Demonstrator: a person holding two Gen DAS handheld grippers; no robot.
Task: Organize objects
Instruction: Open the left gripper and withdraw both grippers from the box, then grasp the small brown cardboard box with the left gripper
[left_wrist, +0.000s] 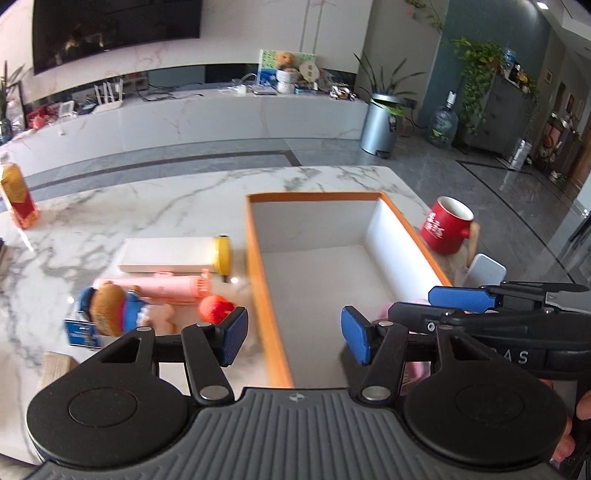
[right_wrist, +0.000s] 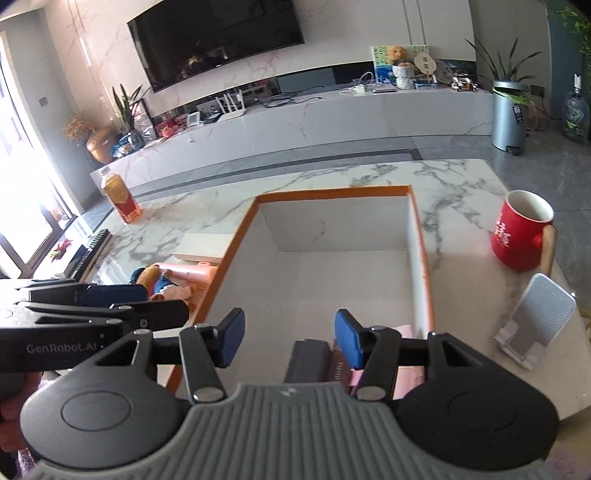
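My left claw hangs over the near left wall of the big box, its two blue pads wide apart with nothing between them. My right claw hangs over the near end of the same box, its pads apart too and gripping nothing. Under it, on the box floor at the near end, lie a dark block and a pink thing; I cannot tell what they are.

The box has orange edges and white inside, and it sits in the middle of the marble table. Left of the box lie the toys: a stuffed bear in blue, a pink toy gun, a red ball toy, a flat white box and a yellow lid touching its right end. By the right edge of the table stand a red mug and a grey phone stand. A bottle of orange drink stands at the far left edge.
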